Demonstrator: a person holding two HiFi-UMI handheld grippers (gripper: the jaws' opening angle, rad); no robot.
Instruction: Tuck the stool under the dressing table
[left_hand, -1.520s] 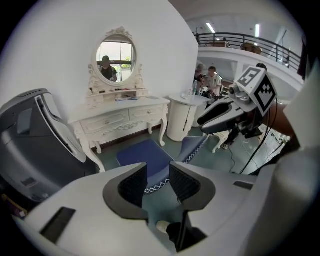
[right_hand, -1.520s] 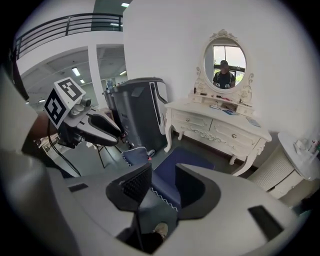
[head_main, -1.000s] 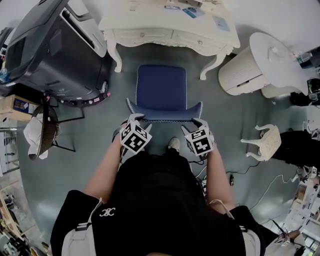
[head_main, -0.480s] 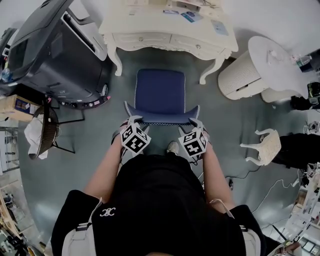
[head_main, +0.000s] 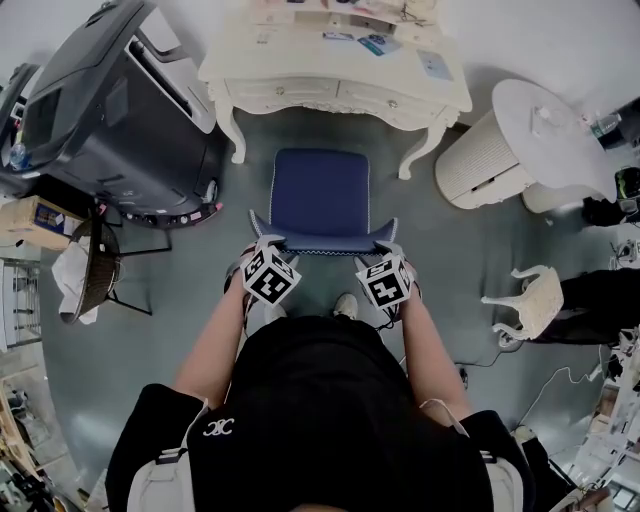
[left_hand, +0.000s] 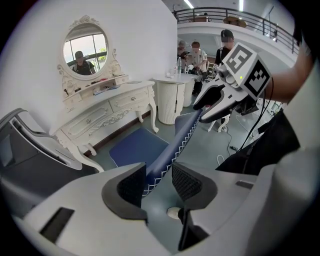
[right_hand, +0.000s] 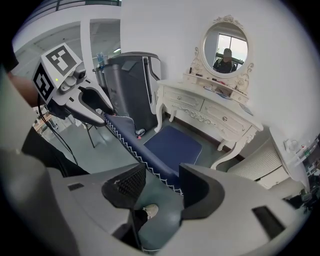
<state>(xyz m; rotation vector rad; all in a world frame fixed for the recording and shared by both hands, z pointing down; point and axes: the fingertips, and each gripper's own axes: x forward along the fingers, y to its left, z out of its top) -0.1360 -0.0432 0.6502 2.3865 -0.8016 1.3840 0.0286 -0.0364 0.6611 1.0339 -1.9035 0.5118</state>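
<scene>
Floor (head_main: 190, 270) — dark machine (head_main: 110, 110), round cabinet (head_main: 478, 150) flank stool (head_main: 322, 195).

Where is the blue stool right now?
Head view, centre: the stool stands just before the dressing table, between the black machine at left and the round white cabinet at right.

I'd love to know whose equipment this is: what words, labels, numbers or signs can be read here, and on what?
No word or number reads clearly.
Person's black top: small white emblem, letters uncertain.
Marker cubes: black-and-white square codes, no words.
Cards on the dressing table: too small.
Label on the cardboard box: too small.
</scene>
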